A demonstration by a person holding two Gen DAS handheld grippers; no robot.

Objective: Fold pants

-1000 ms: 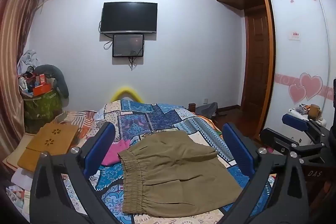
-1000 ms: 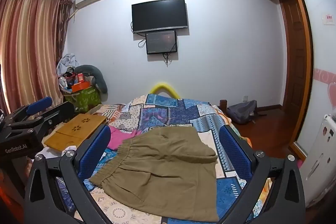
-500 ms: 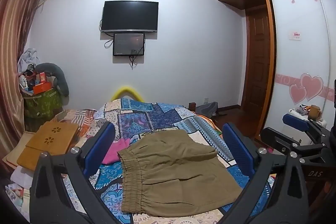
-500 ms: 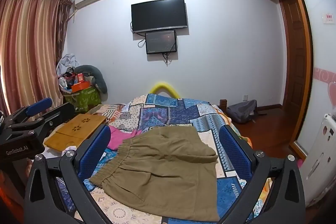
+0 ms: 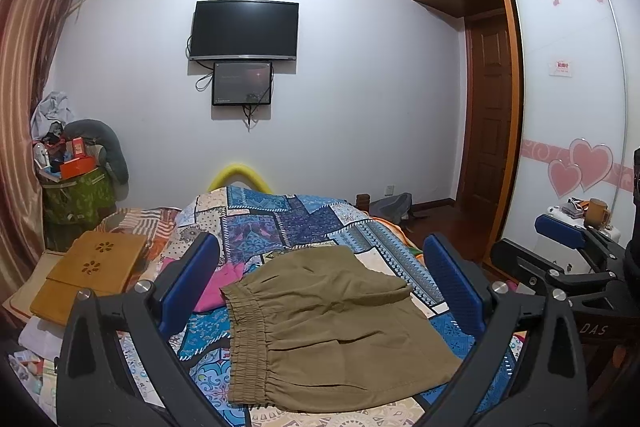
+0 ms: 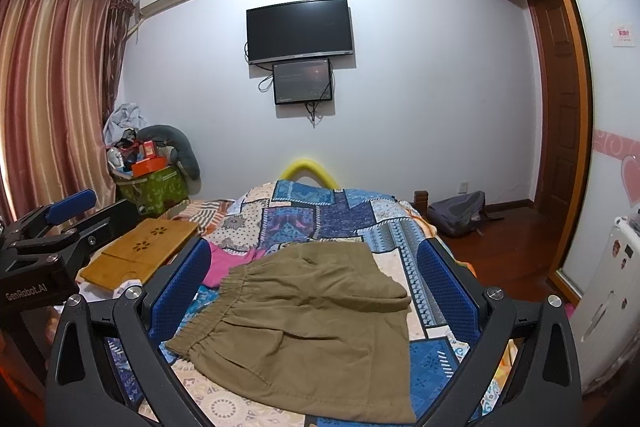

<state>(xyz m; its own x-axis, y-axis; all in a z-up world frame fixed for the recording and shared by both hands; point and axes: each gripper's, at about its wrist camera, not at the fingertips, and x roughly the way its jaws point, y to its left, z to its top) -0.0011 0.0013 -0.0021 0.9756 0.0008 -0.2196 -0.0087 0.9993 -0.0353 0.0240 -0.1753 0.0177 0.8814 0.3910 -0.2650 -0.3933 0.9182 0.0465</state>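
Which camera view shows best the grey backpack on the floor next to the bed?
The right wrist view: the grey backpack on the wooden floor shows whole, beside the bed's far corner. In the left wrist view the backpack is smaller, and the patchwork bedcover hides its lower part.

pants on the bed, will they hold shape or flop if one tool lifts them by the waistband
The pants look like thin, wrinkled cloth, so they will probably droop rather than hold shape. The gathered waistband looks thicker, likely an easier grip. They seem light, and may drag across the quilt.
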